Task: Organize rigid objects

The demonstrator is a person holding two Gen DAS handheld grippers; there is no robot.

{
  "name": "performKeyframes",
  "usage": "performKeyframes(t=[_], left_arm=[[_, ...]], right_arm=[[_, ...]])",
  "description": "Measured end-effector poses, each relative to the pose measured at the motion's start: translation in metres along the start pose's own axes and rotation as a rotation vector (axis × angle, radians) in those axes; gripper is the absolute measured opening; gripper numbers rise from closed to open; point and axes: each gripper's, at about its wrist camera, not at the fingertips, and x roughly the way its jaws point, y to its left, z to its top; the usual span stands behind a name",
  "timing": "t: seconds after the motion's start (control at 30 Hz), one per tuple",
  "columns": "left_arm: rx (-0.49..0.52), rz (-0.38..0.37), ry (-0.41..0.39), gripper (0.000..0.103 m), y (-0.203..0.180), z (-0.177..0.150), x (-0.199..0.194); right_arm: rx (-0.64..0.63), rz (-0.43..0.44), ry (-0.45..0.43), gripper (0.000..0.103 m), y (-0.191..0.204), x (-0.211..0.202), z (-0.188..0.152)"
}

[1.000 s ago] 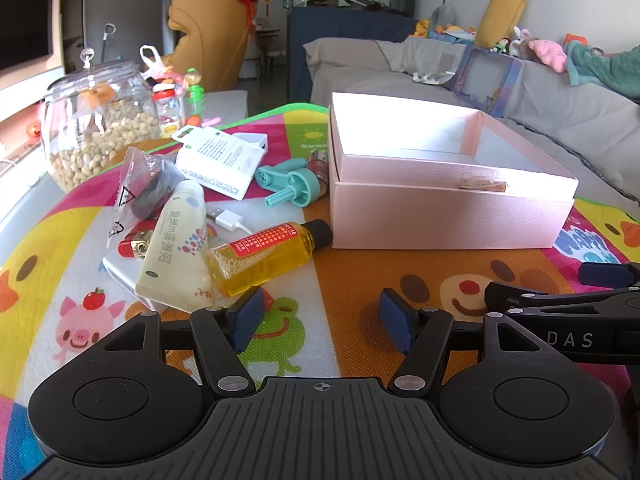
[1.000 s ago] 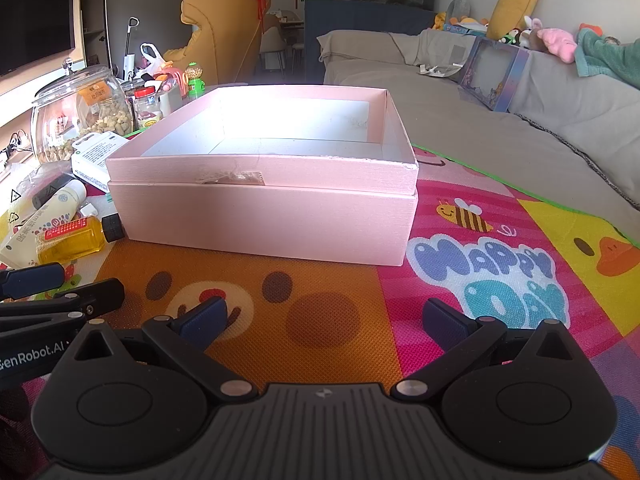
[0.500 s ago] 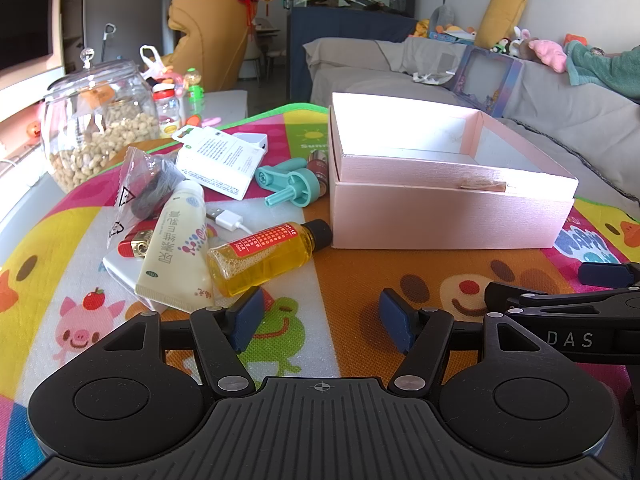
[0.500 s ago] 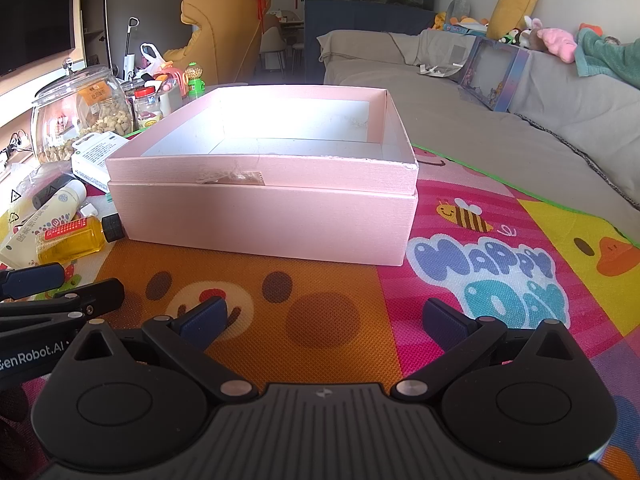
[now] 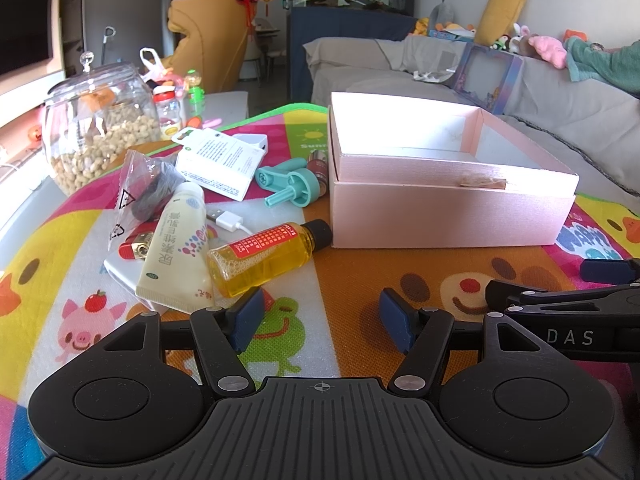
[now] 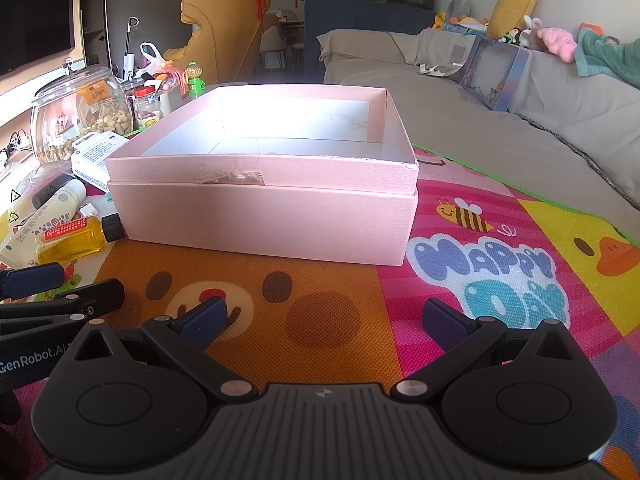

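An open pink box (image 5: 448,216) (image 6: 264,216) stands on a colourful play mat, its inside bare. Left of it lies a pile: a yellow-liquid bottle with a black cap (image 5: 268,256) (image 6: 74,238), a cream tube (image 5: 174,248), a teal plastic piece (image 5: 290,186), a white USB plug (image 5: 228,218), a red lighter (image 5: 136,248), a clear bag holding something dark (image 5: 146,192) and a white printed pack (image 5: 218,162). My left gripper (image 5: 320,316) rests open just in front of the bottle. My right gripper (image 6: 324,318) rests open in front of the box. Neither holds anything.
A glass jar of nuts (image 5: 98,132) and small bottles (image 5: 170,114) stand at the mat's far left. A grey sofa (image 6: 520,120) with toys runs along the right. A yellow armchair (image 5: 208,44) is behind. The mat (image 6: 500,272) in front of the box shows bare cartoon prints.
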Motion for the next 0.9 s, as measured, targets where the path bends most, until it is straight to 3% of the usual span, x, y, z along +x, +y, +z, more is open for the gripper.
performKeyframes(t=[0.8, 0.9], left_arm=[[0.001, 0.003, -0.001, 0.069, -0.0003, 0.0000, 0.0000], [-0.021, -0.010, -0.010, 0.065, 0.0045, 0.0008, -0.0027]], right_arm=[[0.004, 0.004, 0.003, 0.103, -0.0006, 0.0014, 0.0007], [0.006, 0.008, 0.004, 0.103, -0.0025, 0.0004, -0.0004]])
